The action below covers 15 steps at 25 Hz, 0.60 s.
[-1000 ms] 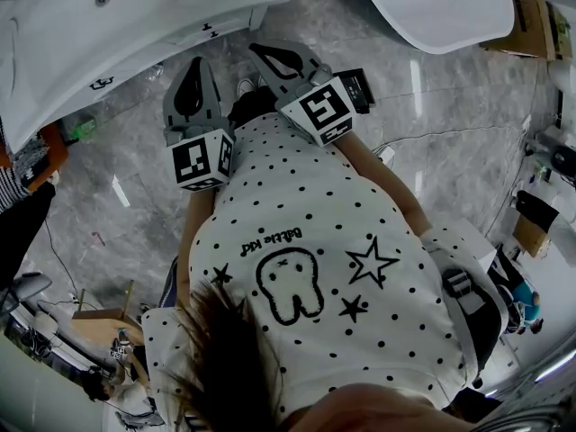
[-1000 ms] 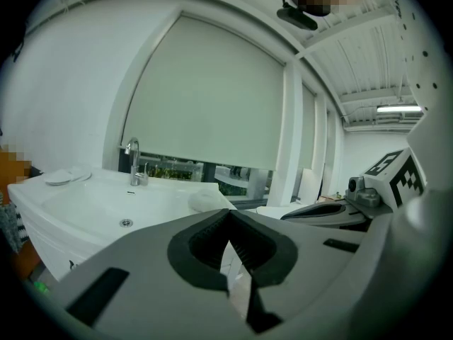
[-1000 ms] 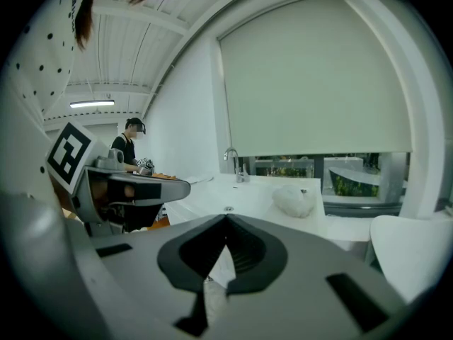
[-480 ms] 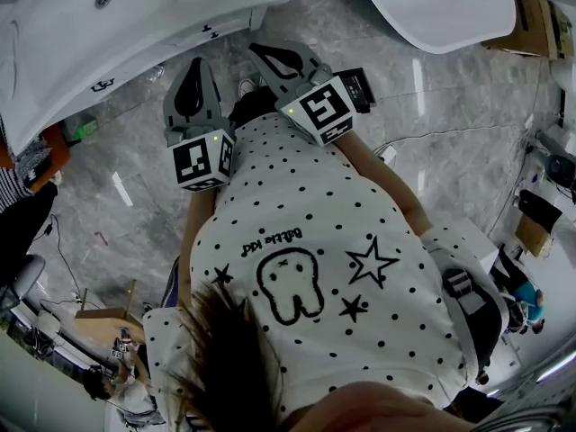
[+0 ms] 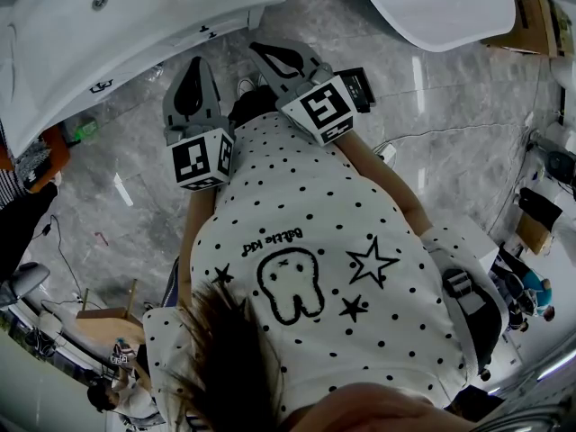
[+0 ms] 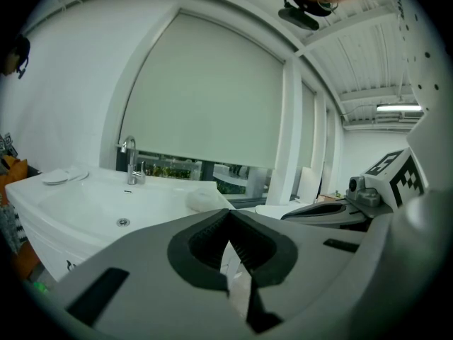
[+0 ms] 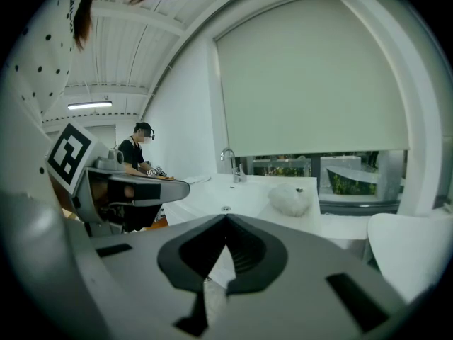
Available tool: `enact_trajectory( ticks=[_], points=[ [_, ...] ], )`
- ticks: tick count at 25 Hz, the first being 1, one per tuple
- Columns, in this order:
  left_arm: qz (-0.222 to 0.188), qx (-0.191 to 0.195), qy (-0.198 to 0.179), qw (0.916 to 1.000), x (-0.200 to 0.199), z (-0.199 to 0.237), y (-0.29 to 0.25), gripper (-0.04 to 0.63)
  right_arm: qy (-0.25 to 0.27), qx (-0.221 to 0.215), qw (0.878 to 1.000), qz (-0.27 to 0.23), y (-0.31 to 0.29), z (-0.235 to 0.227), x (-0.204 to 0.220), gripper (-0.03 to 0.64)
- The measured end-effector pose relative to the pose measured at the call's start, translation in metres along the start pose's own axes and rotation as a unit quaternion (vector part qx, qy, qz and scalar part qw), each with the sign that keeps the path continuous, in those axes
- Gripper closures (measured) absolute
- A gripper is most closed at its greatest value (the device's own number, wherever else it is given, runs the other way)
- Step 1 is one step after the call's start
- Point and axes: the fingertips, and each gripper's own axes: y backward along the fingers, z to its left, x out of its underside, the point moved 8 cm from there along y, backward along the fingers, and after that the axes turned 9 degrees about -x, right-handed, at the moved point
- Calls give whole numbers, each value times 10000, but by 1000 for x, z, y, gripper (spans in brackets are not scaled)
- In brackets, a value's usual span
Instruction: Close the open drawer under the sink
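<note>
- A grey marble floor (image 5: 432,151) is seen, with a white sink (image 5: 135,16) at upper left and a second basin (image 5: 432,7) at upper right.
- Lettering on the dotted shirt (image 5: 306,214) is shown upside down and cannot be read surely.
- The left gripper (image 5: 193,63) and right gripper (image 5: 259,49) are both pressed together, empty, near the sink; the drawer beneath it is hidden.

A chrome tap (image 6: 129,160) stands below a drawn white blind (image 6: 205,98). A crumpled white cloth (image 7: 290,200) lies on the worktop (image 7: 322,223). The floor (image 5: 450,151) is grey marble.
</note>
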Motion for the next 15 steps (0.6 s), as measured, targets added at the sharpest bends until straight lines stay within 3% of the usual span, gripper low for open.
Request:
enact_trajectory(
  ticks=[15],
  points=[
    [-18, -6, 3, 10000, 2, 0, 3, 591, 38, -18, 10000, 5, 0, 3, 2, 603]
  ],
)
